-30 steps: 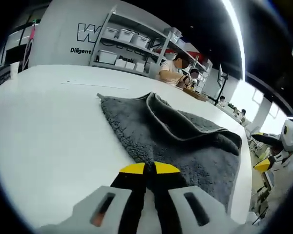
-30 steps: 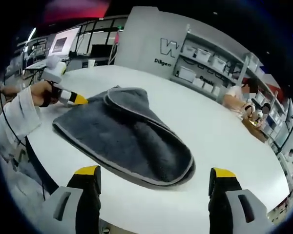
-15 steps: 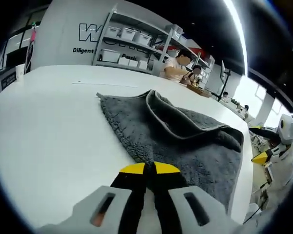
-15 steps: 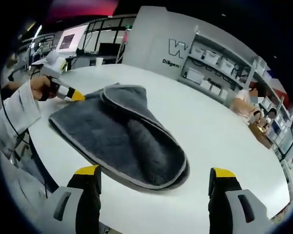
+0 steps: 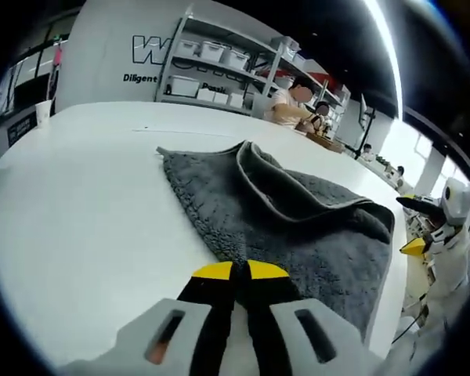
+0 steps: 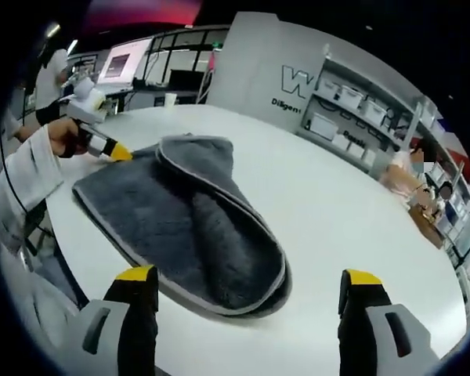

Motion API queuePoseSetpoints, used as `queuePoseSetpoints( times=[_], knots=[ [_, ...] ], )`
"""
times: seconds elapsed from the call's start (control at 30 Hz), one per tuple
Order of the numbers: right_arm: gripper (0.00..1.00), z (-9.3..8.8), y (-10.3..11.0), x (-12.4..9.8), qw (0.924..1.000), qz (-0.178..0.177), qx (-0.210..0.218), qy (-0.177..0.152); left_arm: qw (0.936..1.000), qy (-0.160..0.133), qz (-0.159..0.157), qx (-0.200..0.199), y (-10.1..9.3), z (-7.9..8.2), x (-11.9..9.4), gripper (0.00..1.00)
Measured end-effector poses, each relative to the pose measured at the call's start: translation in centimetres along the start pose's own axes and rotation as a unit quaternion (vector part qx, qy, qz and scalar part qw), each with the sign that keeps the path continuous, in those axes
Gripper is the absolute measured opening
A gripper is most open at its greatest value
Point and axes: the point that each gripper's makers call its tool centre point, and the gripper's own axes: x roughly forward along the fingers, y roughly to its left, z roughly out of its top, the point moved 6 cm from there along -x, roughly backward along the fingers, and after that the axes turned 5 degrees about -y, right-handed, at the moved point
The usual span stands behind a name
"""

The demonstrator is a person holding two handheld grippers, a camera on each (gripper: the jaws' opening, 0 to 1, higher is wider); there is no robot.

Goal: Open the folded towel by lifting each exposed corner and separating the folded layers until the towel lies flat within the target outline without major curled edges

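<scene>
Over the last sec your right gripper (image 6: 247,286) has closed in on the towel (image 6: 184,223): in the right gripper view its folded end now sits between the wide-apart jaws, nearer than before. In the left gripper view, that gripper (image 5: 417,247) has lifted slightly beyond the towel's far edge.

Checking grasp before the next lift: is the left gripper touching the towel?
Touching. In the left gripper view, the left gripper is shut on the towel edge; the right gripper view shows its yellow tips at that corner.
</scene>
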Motion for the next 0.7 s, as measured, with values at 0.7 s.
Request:
queuePoseSetpoints(
  times=[0.7],
  knots=[
    [0.99, 0.5, 0.5, -0.1, 1.0, 0.003, -0.007, 0.0, 0.9996, 0.022, 0.01, 0.014, 3.2, 0.0, -2.3, 0.03]
  ],
)
